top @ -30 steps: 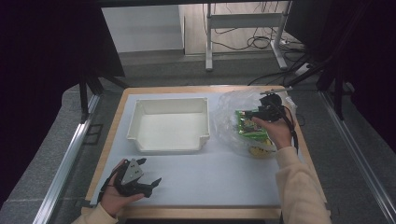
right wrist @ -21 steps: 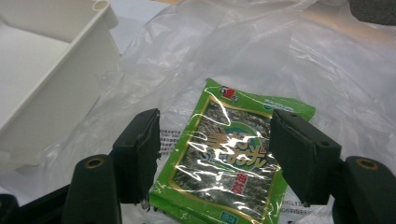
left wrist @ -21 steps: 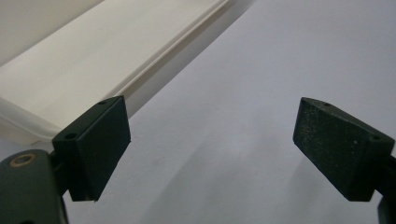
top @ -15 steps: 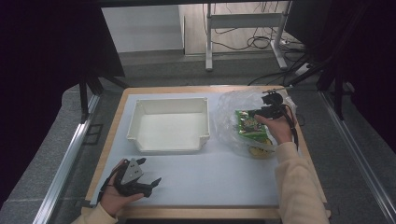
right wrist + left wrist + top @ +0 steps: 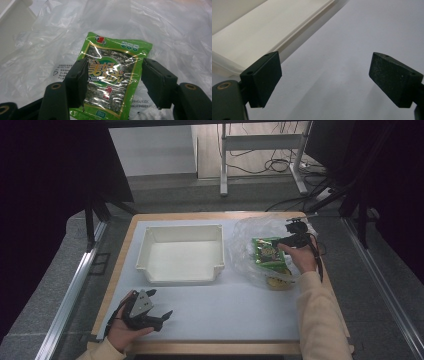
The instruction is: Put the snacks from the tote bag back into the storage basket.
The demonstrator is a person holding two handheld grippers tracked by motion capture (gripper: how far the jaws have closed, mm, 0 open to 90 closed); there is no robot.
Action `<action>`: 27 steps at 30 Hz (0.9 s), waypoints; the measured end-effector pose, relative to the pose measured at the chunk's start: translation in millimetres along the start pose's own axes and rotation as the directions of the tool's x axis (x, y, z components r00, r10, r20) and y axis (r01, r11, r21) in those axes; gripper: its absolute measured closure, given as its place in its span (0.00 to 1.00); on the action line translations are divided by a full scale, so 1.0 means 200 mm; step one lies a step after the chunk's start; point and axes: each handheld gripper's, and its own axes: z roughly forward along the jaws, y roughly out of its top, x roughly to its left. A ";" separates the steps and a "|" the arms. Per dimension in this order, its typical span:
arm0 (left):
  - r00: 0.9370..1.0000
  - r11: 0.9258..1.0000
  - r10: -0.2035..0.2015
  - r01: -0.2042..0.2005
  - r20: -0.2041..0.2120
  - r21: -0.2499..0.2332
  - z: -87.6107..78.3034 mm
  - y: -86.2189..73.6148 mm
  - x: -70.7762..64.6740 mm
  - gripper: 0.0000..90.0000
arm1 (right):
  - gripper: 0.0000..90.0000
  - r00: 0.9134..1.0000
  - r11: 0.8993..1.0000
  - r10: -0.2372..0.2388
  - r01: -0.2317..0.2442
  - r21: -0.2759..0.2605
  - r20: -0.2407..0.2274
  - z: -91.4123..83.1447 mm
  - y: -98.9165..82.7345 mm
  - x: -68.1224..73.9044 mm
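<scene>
Right gripper view: green packet (image 5: 112, 77) btwn closing jaws of right gripper (image 5: 113, 82); not yet clamped.

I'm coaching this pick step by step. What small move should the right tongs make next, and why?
Probably close a little further. The right tongs straddle the green snack packet lying on the clear plastic bag; their jaws have just been closing, yet the far jaw seems to stand clear of the packet's edge, so it isn't gripped.
</scene>
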 end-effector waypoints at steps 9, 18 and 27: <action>1.000 1.000 0.000 0.000 0.001 0.000 0.00 0.00 0.00 0.12 | 0.46 1.000 0.999 0.007 -0.008 0.045 0.018 0.05 -0.01 -0.02; 1.000 1.000 0.001 -0.001 0.002 0.001 0.00 0.00 0.00 0.12 | 0.51 1.000 0.996 0.014 -0.016 0.085 0.029 0.10 -0.02 -0.03; 1.000 1.000 0.001 -0.001 0.002 0.001 0.00 0.00 0.00 0.12 | 0.55 0.999 0.993 0.028 -0.031 0.117 0.033 0.14 -0.04 -0.05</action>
